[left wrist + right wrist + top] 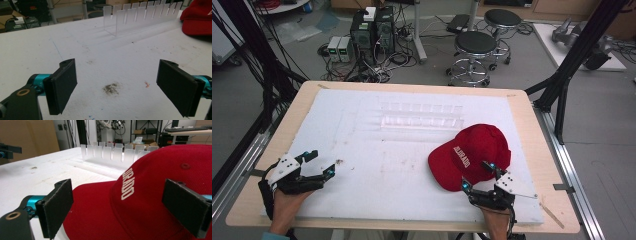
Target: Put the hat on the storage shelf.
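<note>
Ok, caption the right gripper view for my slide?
Right gripper open, jaws either side of the red cap, clear rack behind.

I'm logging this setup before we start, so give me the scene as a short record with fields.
surface: white foam sheet on a wooden table
cap: red baseball cap, white lettering, lying at the right, brim toward the left
rack: clear slotted acrylic rack, behind the cap toward the middle
left gripper: open, over bare sheet, holding nothing
right gripper: open, at the cap's near edge, pads not pressing it
marks: dirt smudge ahead of the left gripper
</note>
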`<action>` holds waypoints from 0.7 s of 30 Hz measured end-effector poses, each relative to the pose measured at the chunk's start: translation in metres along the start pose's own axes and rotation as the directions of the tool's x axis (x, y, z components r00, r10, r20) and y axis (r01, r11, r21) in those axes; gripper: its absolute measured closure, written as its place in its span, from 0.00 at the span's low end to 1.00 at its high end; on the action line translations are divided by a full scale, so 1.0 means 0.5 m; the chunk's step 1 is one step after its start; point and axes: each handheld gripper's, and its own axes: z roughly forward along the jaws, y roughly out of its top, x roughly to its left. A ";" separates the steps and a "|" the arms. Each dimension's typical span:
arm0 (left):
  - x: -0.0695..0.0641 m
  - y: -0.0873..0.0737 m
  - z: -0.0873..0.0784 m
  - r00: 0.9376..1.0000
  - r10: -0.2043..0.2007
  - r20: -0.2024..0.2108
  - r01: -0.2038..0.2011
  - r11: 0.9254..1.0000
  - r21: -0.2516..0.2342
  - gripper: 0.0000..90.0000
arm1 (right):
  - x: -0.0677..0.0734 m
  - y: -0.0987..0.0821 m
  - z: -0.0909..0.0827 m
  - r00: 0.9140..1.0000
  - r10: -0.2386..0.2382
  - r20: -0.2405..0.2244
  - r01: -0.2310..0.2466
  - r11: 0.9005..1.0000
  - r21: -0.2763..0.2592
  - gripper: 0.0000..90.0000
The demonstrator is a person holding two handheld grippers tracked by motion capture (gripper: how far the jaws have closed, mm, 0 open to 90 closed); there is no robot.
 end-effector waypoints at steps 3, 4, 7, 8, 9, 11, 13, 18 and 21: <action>-0.001 0.000 0.000 1.000 0.001 0.000 -0.001 1.000 -0.001 0.19 | -0.002 0.000 0.001 1.000 0.004 -0.005 -0.004 1.000 0.002 0.10; -0.001 0.000 0.000 1.000 0.006 0.000 -0.006 1.000 0.001 0.19 | -0.002 0.000 0.001 1.000 0.001 -0.005 -0.001 1.000 0.001 0.10; -0.002 0.000 0.000 1.000 0.010 -0.001 -0.010 1.000 0.002 0.19 | -0.001 0.000 0.001 1.000 0.005 -0.008 -0.005 1.000 0.005 0.10; -0.002 0.000 0.000 1.000 0.011 0.000 -0.011 1.000 -0.001 0.19 | -0.001 0.000 0.001 1.000 0.005 -0.008 -0.005 1.000 0.005 0.10; -0.002 0.000 0.000 1.000 0.012 0.001 -0.012 1.000 0.000 0.19 | -0.002 0.001 0.001 1.000 0.004 -0.009 -0.004 1.000 0.003 0.10; -0.001 0.000 0.001 1.000 0.003 0.001 -0.003 1.000 -0.001 0.19 | -0.002 0.001 0.002 1.000 0.003 -0.018 -0.003 1.000 0.007 0.10; 0.002 0.000 0.000 1.000 -0.008 0.001 0.008 1.000 0.000 0.19 | -0.001 0.001 0.001 1.000 0.000 -0.018 0.000 1.000 0.010 0.10; 0.000 0.000 0.000 1.000 -0.001 0.003 0.001 1.000 0.002 0.19 | -0.001 0.003 0.003 0.999 -0.017 -0.048 0.018 1.000 0.019 0.10; 0.002 0.000 0.000 1.000 -0.009 0.002 0.009 1.000 0.001 0.19 | 0.000 0.003 0.005 0.998 -0.027 -0.054 0.029 0.999 0.022 0.10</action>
